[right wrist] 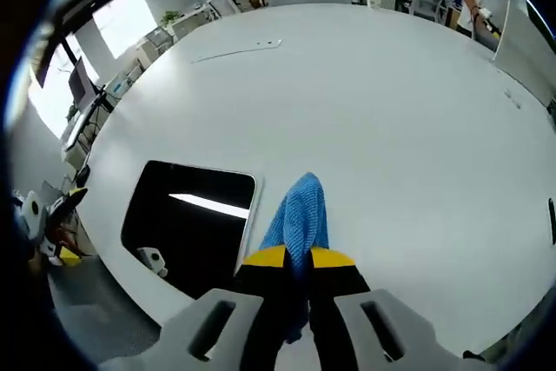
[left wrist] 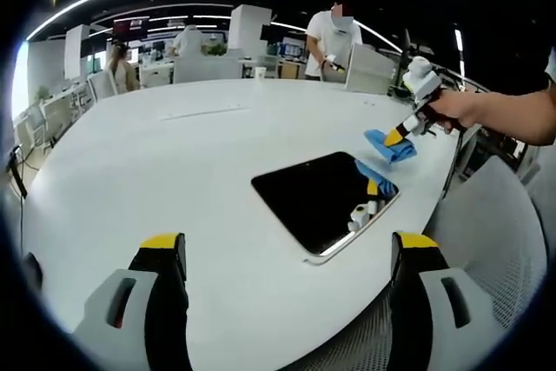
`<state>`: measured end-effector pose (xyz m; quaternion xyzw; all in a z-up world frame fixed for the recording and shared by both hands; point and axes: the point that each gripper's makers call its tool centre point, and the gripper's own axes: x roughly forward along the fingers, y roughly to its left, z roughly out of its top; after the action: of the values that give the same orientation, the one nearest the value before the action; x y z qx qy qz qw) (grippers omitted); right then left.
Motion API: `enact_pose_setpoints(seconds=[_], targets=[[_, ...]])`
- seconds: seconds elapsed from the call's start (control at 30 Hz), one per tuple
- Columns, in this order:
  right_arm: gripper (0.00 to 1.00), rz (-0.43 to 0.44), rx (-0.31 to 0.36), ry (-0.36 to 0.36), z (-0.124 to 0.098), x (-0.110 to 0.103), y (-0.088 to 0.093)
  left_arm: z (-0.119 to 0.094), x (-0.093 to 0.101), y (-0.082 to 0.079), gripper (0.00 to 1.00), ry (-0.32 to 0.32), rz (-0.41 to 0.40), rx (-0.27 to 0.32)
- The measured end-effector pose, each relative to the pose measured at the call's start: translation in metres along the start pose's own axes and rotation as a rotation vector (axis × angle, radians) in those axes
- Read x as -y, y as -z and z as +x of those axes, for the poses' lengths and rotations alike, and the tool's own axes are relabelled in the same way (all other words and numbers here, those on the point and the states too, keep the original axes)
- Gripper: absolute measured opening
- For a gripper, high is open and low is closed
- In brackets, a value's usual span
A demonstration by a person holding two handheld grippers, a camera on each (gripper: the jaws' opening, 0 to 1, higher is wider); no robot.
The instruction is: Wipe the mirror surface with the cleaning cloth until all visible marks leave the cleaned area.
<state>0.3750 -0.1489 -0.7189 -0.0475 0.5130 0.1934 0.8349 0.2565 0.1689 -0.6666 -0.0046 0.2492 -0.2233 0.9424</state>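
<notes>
I have the blue cleaning cloth (right wrist: 299,215) clamped in my right gripper (right wrist: 297,260) just beside the mirror (right wrist: 187,219) lying flat near the table (right wrist: 391,110) edge, left gripper (left wrist: 291,254) spread apart and idle, so next I bring the cloth onto the glass.

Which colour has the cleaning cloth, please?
The cleaning cloth is blue; the right tool holds it. The right gripper view shows it best.
</notes>
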Motion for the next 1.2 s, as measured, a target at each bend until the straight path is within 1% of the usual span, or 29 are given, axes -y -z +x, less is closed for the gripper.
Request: enact_pose_setpoints(seconds=[0.03,0.07,0.2,0.23,0.27,0.3,0.4,0.57,0.63,0.67,0.73,0.8,0.83,0.87,0.9,0.97,1.0,1.07,1.1,1.13,1.2], targets=[[0.03,0.000,-0.001,0.000,0.002,0.000,0.002,-0.002,-0.002,-0.004,0.94,-0.012,0.017,0.016],[0.03,0.002,-0.006,0.003,0.005,0.001,0.005,-0.002,-0.002,-0.004,0.93,-0.014,0.019,0.018],[0.03,-0.005,-0.056,0.009,0.020,0.001,0.027,-0.002,-0.004,-0.004,0.96,-0.023,0.010,0.018],[0.03,-0.041,-0.046,0.004,0.021,-0.001,0.030,-0.002,-0.004,-0.004,0.96,-0.024,0.010,0.017],[0.03,-0.141,-0.022,-0.025,0.022,0.000,0.025,-0.001,-0.004,-0.004,0.97,-0.023,0.010,0.016],[0.03,-0.083,-0.016,-0.009,0.021,0.001,0.026,-0.001,-0.004,-0.003,0.98,-0.022,0.007,0.015],[0.03,-0.068,-0.012,-0.019,0.018,0.000,0.025,-0.001,-0.003,-0.004,0.99,-0.019,-0.012,0.017],[0.03,-0.054,0.006,-0.034,0.019,0.001,0.025,-0.002,-0.002,-0.004,0.99,-0.019,-0.007,0.020],[0.04,-0.065,0.030,-0.053,0.017,-0.001,0.025,-0.002,-0.003,-0.005,0.99,-0.020,-0.008,0.025],[0.04,-0.088,0.045,-0.064,0.018,-0.001,0.025,-0.003,-0.003,-0.006,0.99,-0.020,-0.009,0.027],[0.06,-0.092,0.047,-0.067,0.017,-0.002,0.025,-0.003,-0.003,-0.005,0.99,-0.020,-0.009,0.028],[0.09,-0.170,0.040,-0.076,0.015,-0.003,0.026,-0.003,-0.003,-0.006,0.99,-0.021,-0.006,0.030],[0.14,-0.178,0.049,-0.074,0.013,-0.003,0.025,-0.003,-0.003,-0.006,0.99,-0.020,-0.006,0.030],[0.20,-0.176,0.072,-0.077,0.010,-0.003,0.021,-0.003,-0.003,-0.006,0.99,-0.019,-0.009,0.029],[0.28,-0.174,0.114,-0.068,0.006,0.000,0.014,-0.002,-0.003,-0.005,0.99,-0.017,-0.013,0.027],[0.39,-0.201,0.208,-0.081,-0.005,0.001,0.001,-0.003,-0.002,-0.005,0.99,-0.016,-0.018,0.024],[0.45,-0.202,0.240,-0.086,-0.011,0.002,-0.003,-0.003,-0.002,-0.004,0.99,-0.015,-0.022,0.024],[0.55,-0.196,0.295,-0.106,-0.023,0.006,-0.005,-0.002,-0.002,-0.003,0.99,-0.013,-0.025,0.021],[0.63,-0.188,0.318,-0.117,-0.028,0.007,-0.004,-0.002,-0.002,-0.003,0.99,-0.012,-0.026,0.021],[0.69,-0.178,0.357,-0.137,-0.035,0.009,-0.003,-0.002,-0.002,-0.003,0.99,-0.011,-0.026,0.020],[0.80,-0.174,0.405,-0.131,-0.048,0.017,0.004,-0.002,-0.002,-0.002,0.99,-0.010,-0.026,0.017]])
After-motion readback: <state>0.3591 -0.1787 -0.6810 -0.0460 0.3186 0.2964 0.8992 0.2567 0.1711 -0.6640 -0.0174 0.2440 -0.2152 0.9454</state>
